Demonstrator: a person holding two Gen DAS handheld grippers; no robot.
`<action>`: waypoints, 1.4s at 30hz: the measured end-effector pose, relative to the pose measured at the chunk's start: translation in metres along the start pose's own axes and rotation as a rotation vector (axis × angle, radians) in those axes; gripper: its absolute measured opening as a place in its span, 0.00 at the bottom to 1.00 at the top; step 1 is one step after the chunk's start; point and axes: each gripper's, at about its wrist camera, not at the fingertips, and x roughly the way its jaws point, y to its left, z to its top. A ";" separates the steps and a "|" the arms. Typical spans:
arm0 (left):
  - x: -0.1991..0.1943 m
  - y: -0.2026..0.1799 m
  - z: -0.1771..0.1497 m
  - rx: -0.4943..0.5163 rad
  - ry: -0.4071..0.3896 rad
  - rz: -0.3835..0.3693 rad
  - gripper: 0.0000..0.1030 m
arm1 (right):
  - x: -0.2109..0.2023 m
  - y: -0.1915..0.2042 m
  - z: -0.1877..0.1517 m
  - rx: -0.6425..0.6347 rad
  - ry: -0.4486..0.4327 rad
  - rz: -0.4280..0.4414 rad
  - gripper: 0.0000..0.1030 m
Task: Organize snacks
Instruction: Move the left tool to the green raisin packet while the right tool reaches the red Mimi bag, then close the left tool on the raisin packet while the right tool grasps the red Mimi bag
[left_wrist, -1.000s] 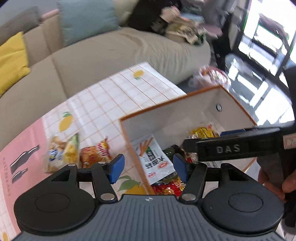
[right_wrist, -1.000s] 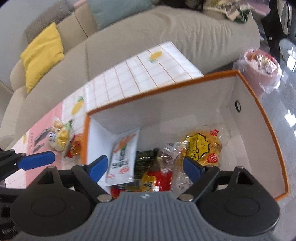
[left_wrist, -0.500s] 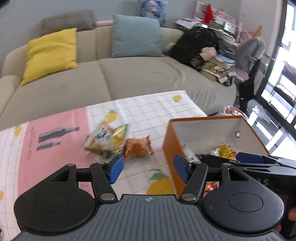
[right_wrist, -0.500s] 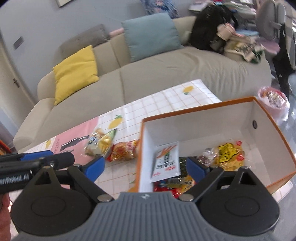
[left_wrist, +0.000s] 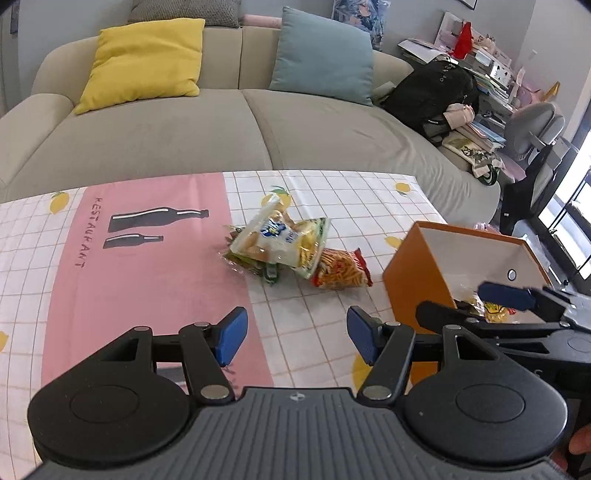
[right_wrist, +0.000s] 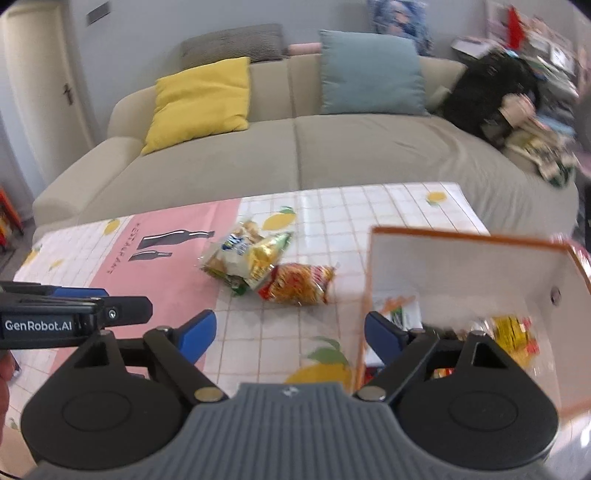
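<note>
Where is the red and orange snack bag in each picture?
Left wrist view: the red and orange snack bag lies right of centre on the tablecloth, left of the orange box.
Right wrist view: the bag lies at centre, left of the box.
Shared landmark: the yellow cushion on the sofa.

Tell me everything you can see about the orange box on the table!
The orange box has orange outer walls and rim, white inside, and looks like stiff fabric or board. Its top is open, and one wall has a small round metal eyelet. It stands upright on the tablecloth, apart from the loose snack packets. Inside lie snacks, including a yellow packet and a white one.
</note>
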 end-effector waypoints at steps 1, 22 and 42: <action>0.003 0.005 0.003 0.004 0.002 -0.007 0.71 | 0.006 0.003 0.004 -0.020 0.003 0.004 0.83; 0.132 0.037 0.073 0.166 0.126 -0.079 0.76 | 0.166 0.013 0.060 -0.467 0.369 0.074 0.81; 0.204 0.052 0.081 0.037 0.201 -0.092 0.73 | 0.253 0.012 0.063 -0.653 0.634 0.082 0.69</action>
